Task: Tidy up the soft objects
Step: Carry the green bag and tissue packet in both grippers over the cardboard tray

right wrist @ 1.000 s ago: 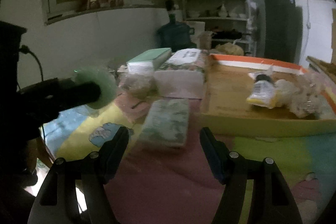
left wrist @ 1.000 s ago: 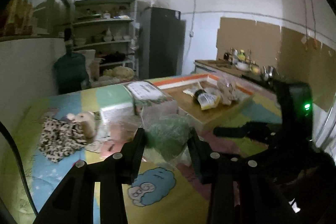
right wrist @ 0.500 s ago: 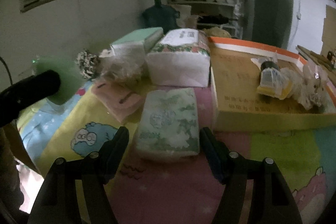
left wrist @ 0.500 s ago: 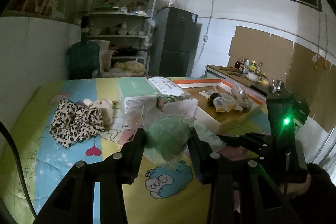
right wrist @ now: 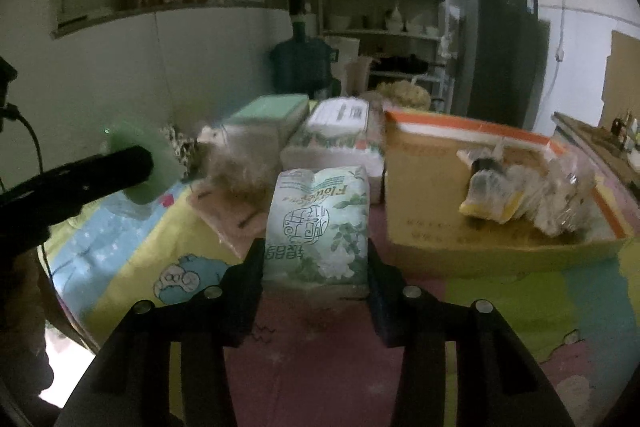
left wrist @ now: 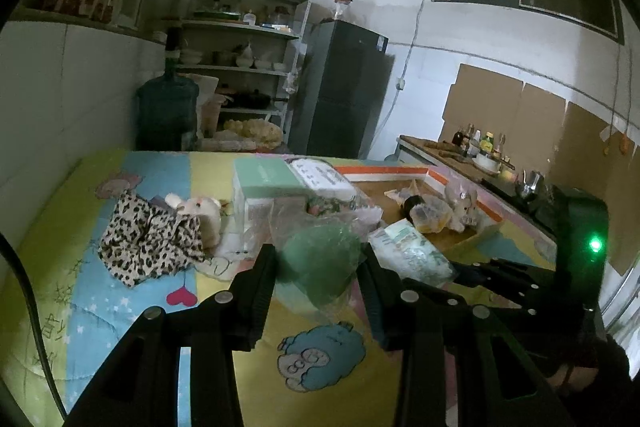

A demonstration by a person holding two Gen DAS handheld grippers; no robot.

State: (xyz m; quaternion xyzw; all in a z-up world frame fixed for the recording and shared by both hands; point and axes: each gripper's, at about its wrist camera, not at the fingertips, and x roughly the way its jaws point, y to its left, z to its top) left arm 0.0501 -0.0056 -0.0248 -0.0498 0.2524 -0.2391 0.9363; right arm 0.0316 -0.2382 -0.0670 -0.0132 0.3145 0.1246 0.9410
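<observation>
My left gripper [left wrist: 318, 267] is shut on a soft green thing in a clear plastic bag [left wrist: 320, 245] and holds it above the cartoon-print bedspread [left wrist: 240, 339]. A white and green floral tissue pack [right wrist: 318, 215] stands between the fingers of my right gripper [right wrist: 315, 251]. Its jaws are closing and the pads press on the pack's sides, with the far end tipped up. The left wrist view shows that pack [left wrist: 412, 255] at the right, with the right gripper's fingers behind it. The left gripper's finger [right wrist: 80, 179] and the green thing [right wrist: 132, 147] show at the left of the right wrist view.
An orange-edged cardboard box [right wrist: 500, 239] at the right holds a yellow-labelled bottle [right wrist: 486, 195] and bagged items. Behind the pack lie a larger tissue pack [right wrist: 336, 143], a green-topped box [right wrist: 268, 115] and a pink pack [right wrist: 228, 211]. A leopard cloth [left wrist: 148, 243] and plush toy [left wrist: 200, 211] lie left.
The right gripper's jaws have narrowed onto the tissue pack, which lay flat on the bedspread and now tips up between them. The left gripper has rolled a little, still gripping the green bag.
</observation>
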